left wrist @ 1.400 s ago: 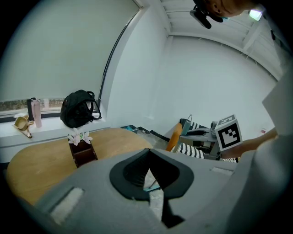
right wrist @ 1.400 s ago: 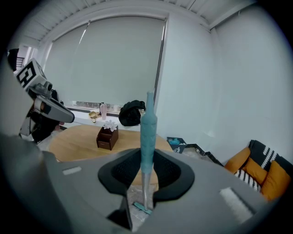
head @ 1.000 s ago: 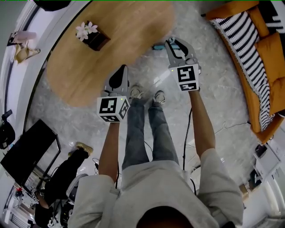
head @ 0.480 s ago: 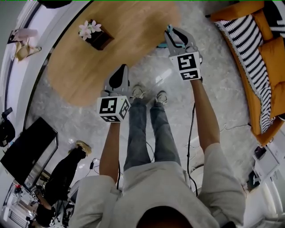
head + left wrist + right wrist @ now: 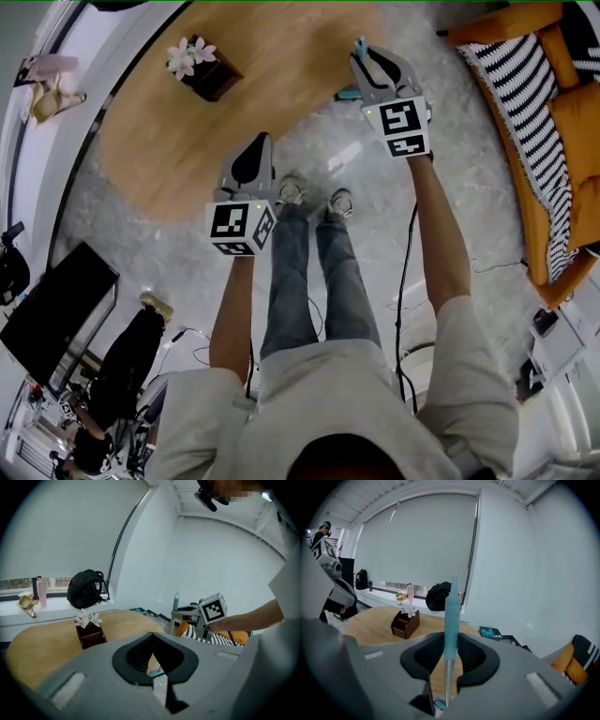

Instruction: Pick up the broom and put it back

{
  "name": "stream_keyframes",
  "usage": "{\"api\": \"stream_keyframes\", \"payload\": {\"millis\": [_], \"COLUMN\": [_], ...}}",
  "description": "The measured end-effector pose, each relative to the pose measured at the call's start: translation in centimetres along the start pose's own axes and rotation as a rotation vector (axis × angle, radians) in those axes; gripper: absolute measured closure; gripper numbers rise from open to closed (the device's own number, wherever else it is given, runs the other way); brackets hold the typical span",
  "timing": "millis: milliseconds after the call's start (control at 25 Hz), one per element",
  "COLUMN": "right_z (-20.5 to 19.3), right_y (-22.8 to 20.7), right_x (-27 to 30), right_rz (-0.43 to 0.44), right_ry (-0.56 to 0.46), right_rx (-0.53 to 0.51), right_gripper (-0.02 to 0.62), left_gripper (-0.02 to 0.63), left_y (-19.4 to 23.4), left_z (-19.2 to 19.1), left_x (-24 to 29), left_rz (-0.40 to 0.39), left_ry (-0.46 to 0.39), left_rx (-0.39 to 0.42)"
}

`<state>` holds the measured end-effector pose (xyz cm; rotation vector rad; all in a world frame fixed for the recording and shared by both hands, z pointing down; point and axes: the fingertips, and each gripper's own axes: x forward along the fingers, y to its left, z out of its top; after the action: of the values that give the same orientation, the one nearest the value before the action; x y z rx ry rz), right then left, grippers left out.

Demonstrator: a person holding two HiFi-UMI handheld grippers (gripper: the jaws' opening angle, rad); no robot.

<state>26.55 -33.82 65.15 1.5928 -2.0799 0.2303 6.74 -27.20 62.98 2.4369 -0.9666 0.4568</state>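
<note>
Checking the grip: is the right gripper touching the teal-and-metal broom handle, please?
Touching. The right gripper view shows the right gripper clamped on the teal-and-metal broom handle.

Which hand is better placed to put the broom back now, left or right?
Right. The right gripper grips the broom by its handle, upright between its fingers. The left gripper is shut, empty and apart from it.
</note>
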Motion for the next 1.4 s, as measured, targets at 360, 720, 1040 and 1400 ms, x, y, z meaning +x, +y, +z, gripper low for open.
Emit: {"api": "stream_keyframes", "payload": {"millis": [360, 720, 1040, 1400], "right_z": [-0.1, -0.5, -1.0, -1.0], "right_y": [-0.9, -0.2, 0.0, 0.0], "right_x": [1.7, 2.1, 1.6, 0.9], "right_rz": [0.021, 0.012, 0.010, -0.002], "right_ry": [0.019, 0.021, 0.027, 0.022], "right_rx": [-0.008, -0.011, 0.008, 0.021], "right_gripper": [0.499, 0.500, 0.445, 0.392], "left_gripper": [0.603, 0.602, 0.603, 0.601], "left_y": [0.2, 0.6, 0.4, 0.1], "left_z": [-0.6, -0.9, -0.8, -0.6], "left_x": [-0.1, -0.4, -0.9, -1.1], "left_rz": [0.004, 0.012, 0.009, 0.004], "left_ry": [0.007, 0.008, 0.004, -0.003], "left_rx": [-0.007, -0.012, -0.017, -0.009]}}
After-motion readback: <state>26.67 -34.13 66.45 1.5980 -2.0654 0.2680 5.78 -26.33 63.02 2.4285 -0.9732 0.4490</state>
